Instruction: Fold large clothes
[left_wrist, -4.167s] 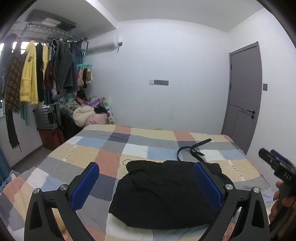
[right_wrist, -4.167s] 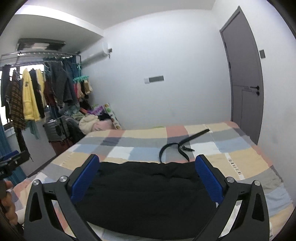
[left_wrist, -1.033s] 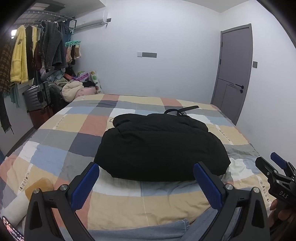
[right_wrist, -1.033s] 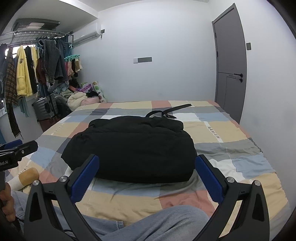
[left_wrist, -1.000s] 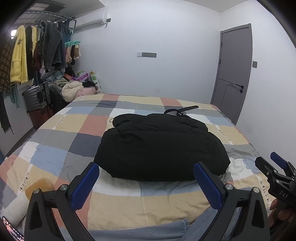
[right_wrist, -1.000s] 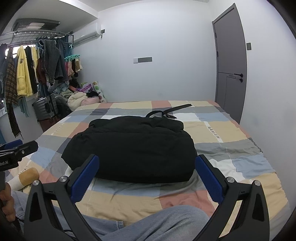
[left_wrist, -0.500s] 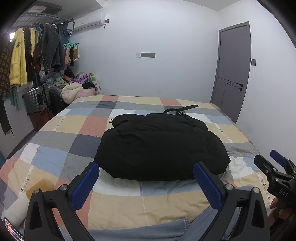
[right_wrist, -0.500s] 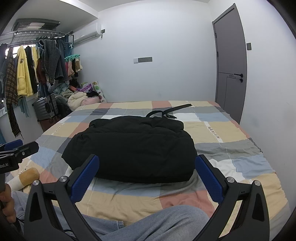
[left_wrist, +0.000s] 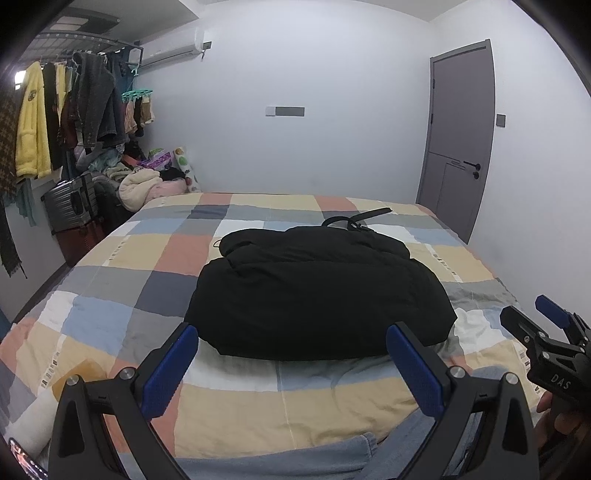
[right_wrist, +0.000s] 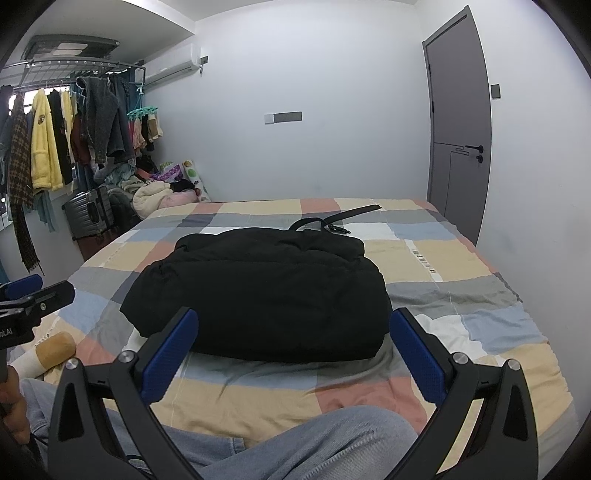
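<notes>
Jacket (left_wrist: 317, 288): black, folded, laid mid-bed (left_wrist: 155, 254); apparently padded.
Belt (right_wrist: 332, 219): seen just behind jacket.
Left gripper (left_wrist: 291, 365): spread wide, empty.
Right gripper (right_wrist: 293, 347): spread wide, empty.

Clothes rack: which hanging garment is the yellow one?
The fleecy yellow robe, hanging near the window end of the clothes rack. The checked scarf, the black piece and the grey knit jacket beside it are all dark.
</notes>
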